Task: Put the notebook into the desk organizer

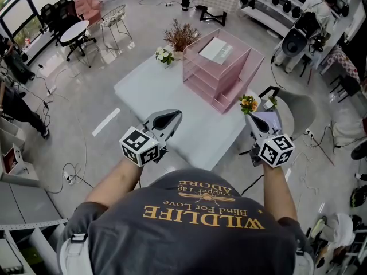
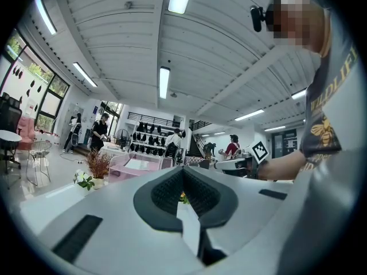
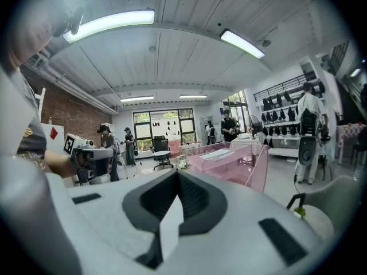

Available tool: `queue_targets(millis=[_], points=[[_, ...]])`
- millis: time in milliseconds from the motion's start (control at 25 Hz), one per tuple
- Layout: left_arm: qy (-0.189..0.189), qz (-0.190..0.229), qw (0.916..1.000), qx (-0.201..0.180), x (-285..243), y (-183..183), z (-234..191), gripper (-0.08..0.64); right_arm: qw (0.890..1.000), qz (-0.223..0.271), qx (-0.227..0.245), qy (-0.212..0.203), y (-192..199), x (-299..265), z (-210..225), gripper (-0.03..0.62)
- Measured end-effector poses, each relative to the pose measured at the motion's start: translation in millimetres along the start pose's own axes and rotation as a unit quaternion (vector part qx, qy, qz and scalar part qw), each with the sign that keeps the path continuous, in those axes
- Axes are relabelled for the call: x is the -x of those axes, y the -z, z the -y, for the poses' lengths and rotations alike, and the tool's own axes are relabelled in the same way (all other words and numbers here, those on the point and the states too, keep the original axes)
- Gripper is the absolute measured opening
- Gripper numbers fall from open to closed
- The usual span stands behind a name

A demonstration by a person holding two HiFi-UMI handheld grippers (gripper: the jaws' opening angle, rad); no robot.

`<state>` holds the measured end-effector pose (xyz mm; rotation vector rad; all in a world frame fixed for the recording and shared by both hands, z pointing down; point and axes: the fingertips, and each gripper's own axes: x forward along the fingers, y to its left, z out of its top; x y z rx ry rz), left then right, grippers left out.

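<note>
**A:** Where is the notebook?

**B:** The notebook (image 1: 215, 50) lies flat in the top tray of the pink desk organizer (image 1: 226, 87), on the far side of the white table (image 1: 166, 90). From the head view it is only a pale rectangle. Its cover is too small to read, and it may be a thin pad rather than a bound book.

**A:** And the trays under it?

**B:** Only their pink mesh fronts show, stepped one below another. I cannot make out what lies inside them.

**A:** The grippers?

**B:** Both are well apart from the organizer, on the near side of the table. The left gripper (image 1: 174, 115) is over the tabletop with its jaws pressed together and nothing between them. Its own view shows the dark pads (image 2: 163, 192) meeting at the tip. The right gripper (image 1: 251, 118) is at the table's right corner, likewise closed and empty. In the head view its tip sits just below a small bunch of orange flowers (image 1: 248, 103). It hides their base, so I cannot tell whether they touch.

**A:** Anything else on the table?

**B:** A vase of dried brown stems (image 1: 180, 36) stands near the organizer's far left corner, with white flowers (image 1: 164, 55) beside it. The person's grey shirt (image 1: 200, 228) cuts off the bottom of the head view.
</note>
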<state>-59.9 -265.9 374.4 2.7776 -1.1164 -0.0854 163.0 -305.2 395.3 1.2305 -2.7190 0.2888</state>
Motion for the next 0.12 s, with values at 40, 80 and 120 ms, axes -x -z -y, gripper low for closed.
queue_targets(millis=[40, 80, 120], points=[[0.0, 0.0, 1.0, 0.0, 0.1, -0.6, 0.5, 0.0, 1.0, 0.0, 0.0, 0.0, -0.4, 0.7, 0.0, -0.002], [0.0, 0.001, 1.0, 0.0, 0.2, -1.2, 1.1, 0.0, 1.0, 0.0, 0.0, 0.001, -0.8, 1.4, 0.0, -0.002], [0.0, 0.001, 1.0, 0.0, 0.3, -1.7, 1.8, 0.0, 1.0, 0.0, 0.001, 0.001, -1.1, 2.0, 0.1, -0.002]])
